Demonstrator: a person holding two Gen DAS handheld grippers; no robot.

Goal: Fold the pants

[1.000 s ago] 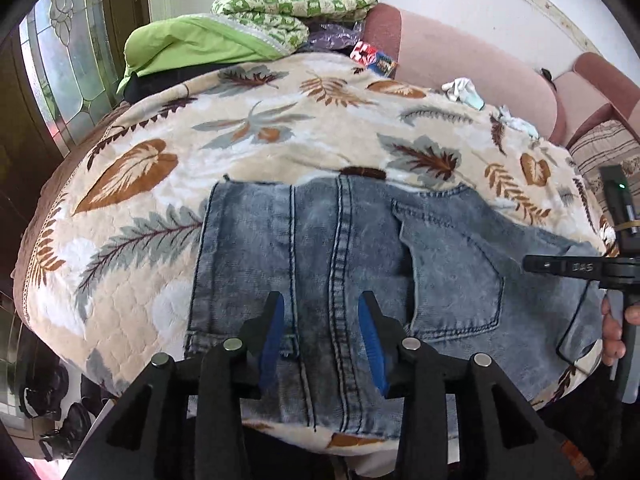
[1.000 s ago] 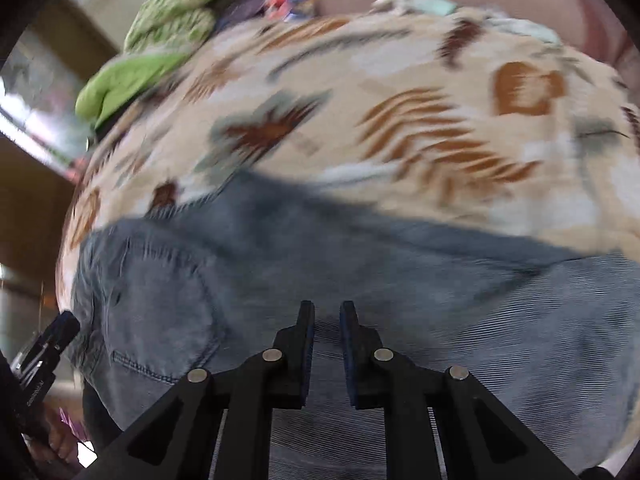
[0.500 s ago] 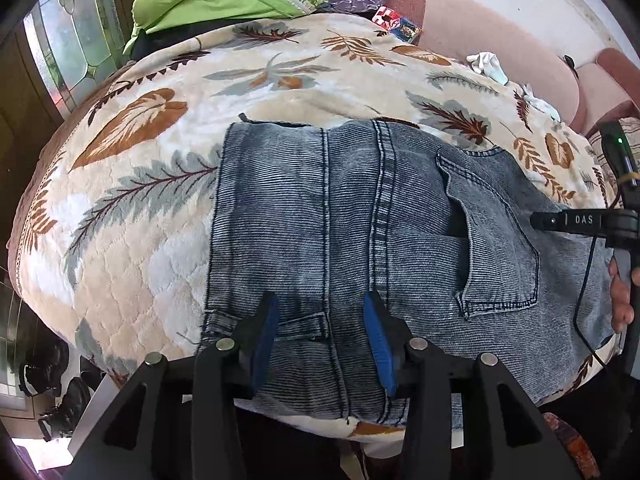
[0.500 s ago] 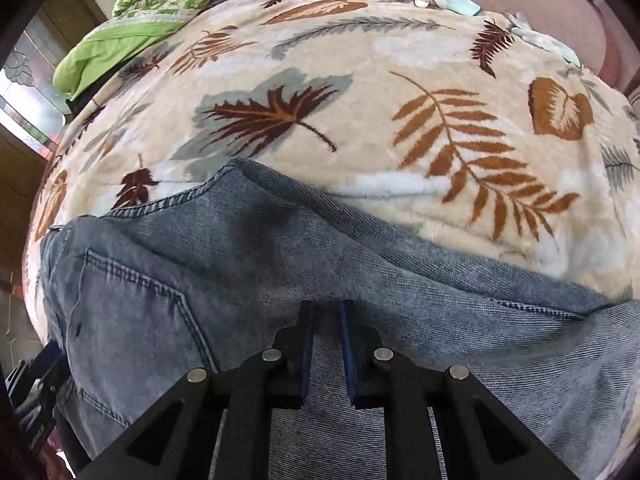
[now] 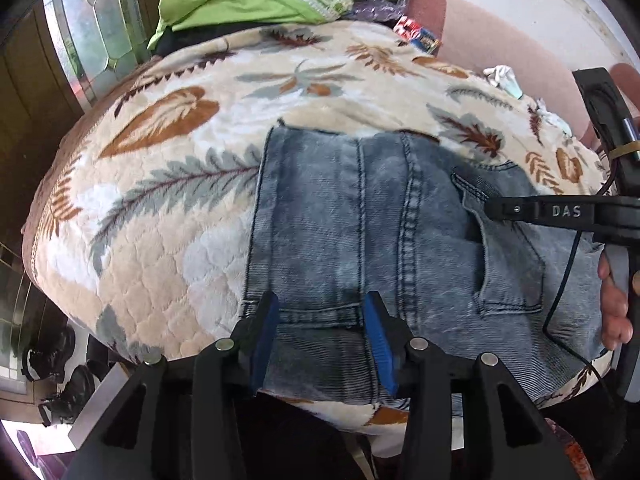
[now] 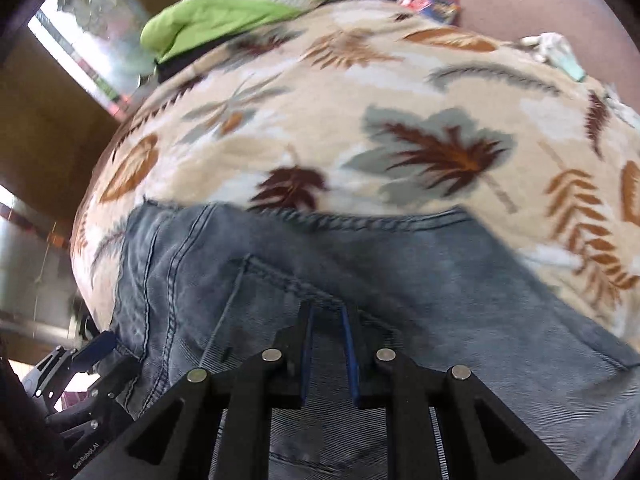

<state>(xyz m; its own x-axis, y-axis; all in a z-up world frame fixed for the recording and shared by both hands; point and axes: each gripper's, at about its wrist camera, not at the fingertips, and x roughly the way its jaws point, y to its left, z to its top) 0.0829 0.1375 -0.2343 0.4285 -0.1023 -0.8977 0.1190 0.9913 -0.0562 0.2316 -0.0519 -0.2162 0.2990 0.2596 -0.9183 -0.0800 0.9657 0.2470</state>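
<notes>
Folded jeans (image 5: 360, 240) on leaf-print blanket (image 5: 168, 208), left claw (image 5: 320, 320) spread above them

The jeans (image 5: 360, 240) are faded, light blue denim, lying flat and folded into a broad rectangular block with the seat side up. A back pocket (image 5: 508, 256) with doubled stitching faces upward near the right end, and a belt loop (image 5: 320, 314) runs along the near edge. Doubled seams cross the block from near edge to far edge.

Left claw (image 5: 320, 312) gapes wide over folded jeans (image 5: 400, 248) lying on a leaf-print blanket (image 5: 160, 208).
</notes>
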